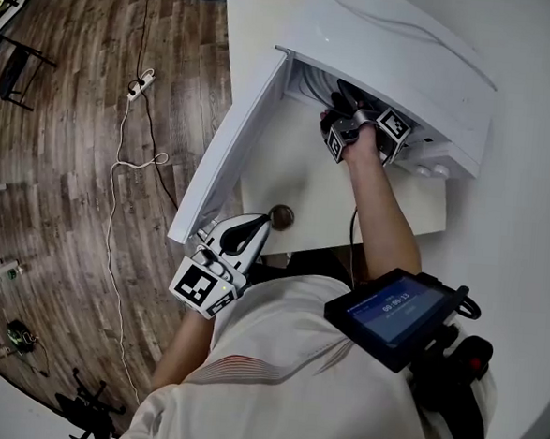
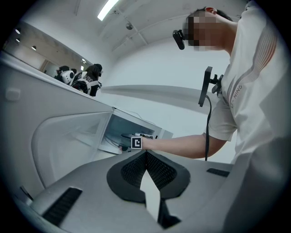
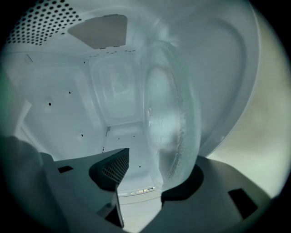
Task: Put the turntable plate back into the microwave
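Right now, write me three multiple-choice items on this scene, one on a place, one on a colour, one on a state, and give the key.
1. Where is the glass plate?
A. Flat on the table.
B. Between the right gripper's jaws, inside the microwave.
C. On the floor.

2. What colour is the microwave's casing?
A. White.
B. Black.
C. Red.

3. How do the left gripper's jaws stand?
A. Wide apart.
B. Closed on the plate.
C. Together, nothing between them.

Key: 1 B, the right gripper view shows it there; 2 A, the head view shows white casing; 3 C, the left gripper view shows its pads meeting.
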Available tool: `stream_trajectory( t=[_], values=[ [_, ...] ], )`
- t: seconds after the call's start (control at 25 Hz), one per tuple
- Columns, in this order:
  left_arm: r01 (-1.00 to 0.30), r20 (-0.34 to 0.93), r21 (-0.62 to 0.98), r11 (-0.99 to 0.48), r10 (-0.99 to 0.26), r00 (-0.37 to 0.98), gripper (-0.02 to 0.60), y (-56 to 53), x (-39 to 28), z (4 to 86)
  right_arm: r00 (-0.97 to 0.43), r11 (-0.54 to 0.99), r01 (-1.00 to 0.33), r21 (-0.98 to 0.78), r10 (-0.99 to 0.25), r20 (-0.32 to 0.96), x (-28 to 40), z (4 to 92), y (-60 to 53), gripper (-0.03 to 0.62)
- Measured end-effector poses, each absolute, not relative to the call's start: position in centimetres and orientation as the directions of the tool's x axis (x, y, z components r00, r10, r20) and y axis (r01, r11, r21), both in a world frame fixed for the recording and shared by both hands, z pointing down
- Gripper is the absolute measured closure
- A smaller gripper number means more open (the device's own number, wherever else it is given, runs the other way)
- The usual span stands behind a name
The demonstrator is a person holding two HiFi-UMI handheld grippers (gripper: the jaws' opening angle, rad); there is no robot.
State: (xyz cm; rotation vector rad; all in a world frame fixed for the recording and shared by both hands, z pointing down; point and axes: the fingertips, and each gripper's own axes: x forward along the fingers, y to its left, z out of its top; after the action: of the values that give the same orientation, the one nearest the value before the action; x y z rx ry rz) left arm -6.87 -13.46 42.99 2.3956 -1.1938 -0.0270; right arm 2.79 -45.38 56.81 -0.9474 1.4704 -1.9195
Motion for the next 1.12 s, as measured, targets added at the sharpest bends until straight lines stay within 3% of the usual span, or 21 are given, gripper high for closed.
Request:
stream_trajectory(
  t=[1.12],
  values=[
    [-0.726, 0.166, 0.417, -0.548, -0.739, 0.653, 0.572, -12.4, -5.6, 43.4, -0.656, -0.270, -0.008, -0.963, -0.725, 0.210, 2.9, 58.0, -42.0, 0.373]
  ],
)
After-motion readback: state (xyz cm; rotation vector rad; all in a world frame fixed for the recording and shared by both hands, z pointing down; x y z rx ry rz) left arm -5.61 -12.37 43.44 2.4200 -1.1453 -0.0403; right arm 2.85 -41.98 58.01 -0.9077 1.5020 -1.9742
